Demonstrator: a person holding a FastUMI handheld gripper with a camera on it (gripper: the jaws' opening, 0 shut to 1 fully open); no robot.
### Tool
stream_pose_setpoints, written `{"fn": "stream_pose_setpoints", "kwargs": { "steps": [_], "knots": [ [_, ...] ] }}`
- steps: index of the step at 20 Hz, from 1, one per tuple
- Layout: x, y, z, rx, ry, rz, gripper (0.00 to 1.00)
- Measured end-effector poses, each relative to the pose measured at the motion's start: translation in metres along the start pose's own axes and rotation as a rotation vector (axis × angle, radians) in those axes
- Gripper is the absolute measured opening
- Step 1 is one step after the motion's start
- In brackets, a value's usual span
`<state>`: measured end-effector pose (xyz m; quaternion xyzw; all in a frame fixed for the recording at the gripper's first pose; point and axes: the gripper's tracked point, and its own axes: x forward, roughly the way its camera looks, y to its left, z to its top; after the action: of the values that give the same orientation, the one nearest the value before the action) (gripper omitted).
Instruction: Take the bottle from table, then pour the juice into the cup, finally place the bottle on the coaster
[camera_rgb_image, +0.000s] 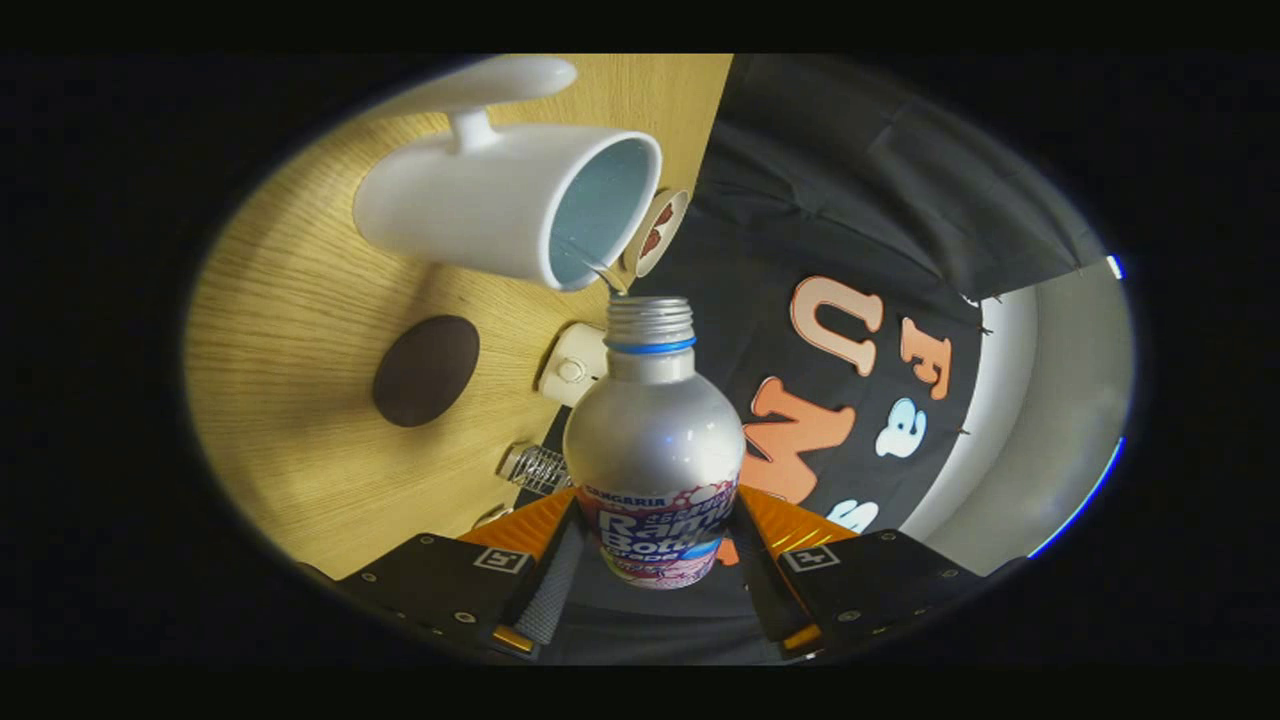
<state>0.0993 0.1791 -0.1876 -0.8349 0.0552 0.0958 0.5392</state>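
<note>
We see our gripper (655, 545) pinching a silver juice bottle (654, 440) between both fingers, its open mouth touching the white mug's (505, 205) rim; the brown coaster (426, 370) lies left on the wooden table (290, 300).

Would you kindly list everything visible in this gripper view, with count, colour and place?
Bottle: one, silver, cap off, between the fingers, mouth tipped at the mug.
Mug: one, white, on the table beyond the bottle's mouth.
Juice stream: one, clear, from bottle mouth into the mug.
Coaster: one, dark brown, round, on the table beside the mug.
Bottle cap: one, silver, on the table near the bottle.
Small white device: one, behind the bottle's neck.
Table: one, light wood.
Gripper: one, black and orange, shut on the bottle.
</note>
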Motion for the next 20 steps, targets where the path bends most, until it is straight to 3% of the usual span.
{"fn": "stream_pose_setpoints", "kwargs": {
  "steps": [20],
  "knots": [
    [0.004, -0.011, 0.004, -0.083, -0.007, 0.013, 0.76]
  ]
}}
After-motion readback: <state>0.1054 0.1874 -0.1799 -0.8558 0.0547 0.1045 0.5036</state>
